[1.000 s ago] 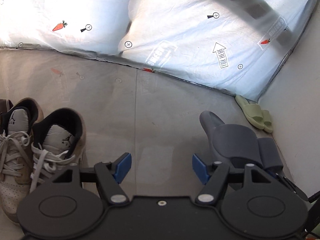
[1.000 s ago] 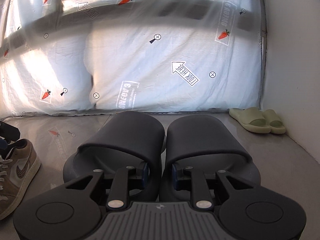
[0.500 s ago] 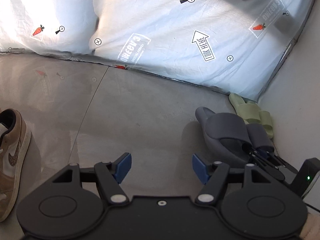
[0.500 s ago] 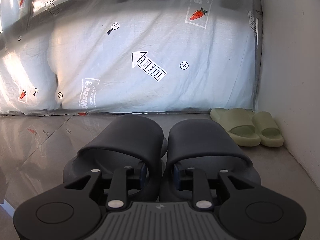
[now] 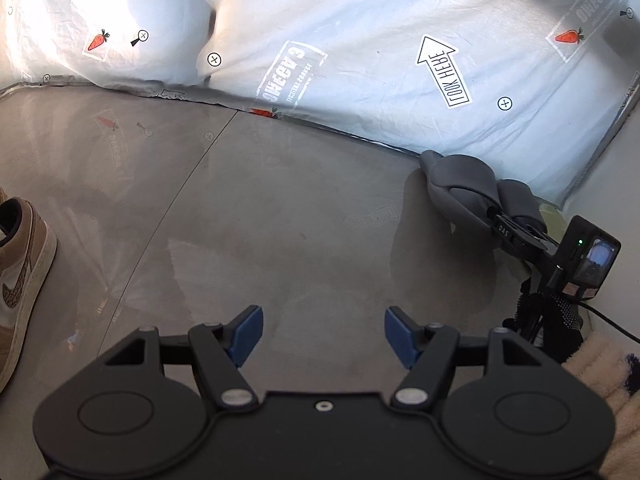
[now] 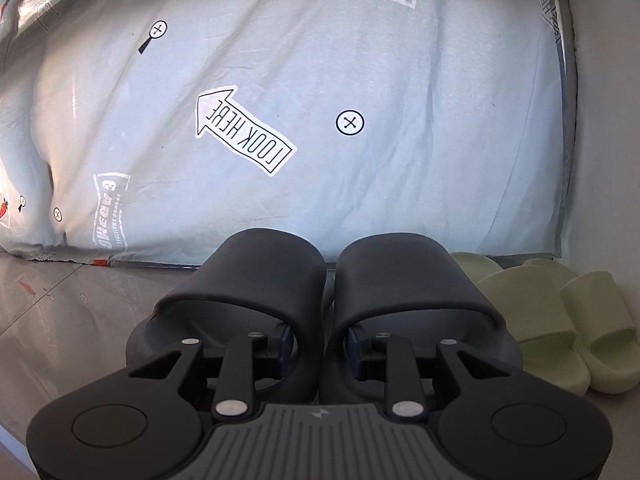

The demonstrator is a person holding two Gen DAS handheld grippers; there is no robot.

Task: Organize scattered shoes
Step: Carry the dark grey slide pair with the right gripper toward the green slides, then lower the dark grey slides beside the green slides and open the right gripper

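My right gripper (image 6: 318, 346) is clenched on the inner walls of the dark grey slides (image 6: 256, 280), held together near the floor's (image 5: 280, 208) far right corner just beside the green slides (image 6: 560, 312), while my left gripper (image 5: 323, 336) hangs released over bare floor.

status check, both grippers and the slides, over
Left gripper open, empty, over bare floor. Right gripper shut on dark grey slides, one finger inside each, pair held together. Green slides close on their right, by the wall.
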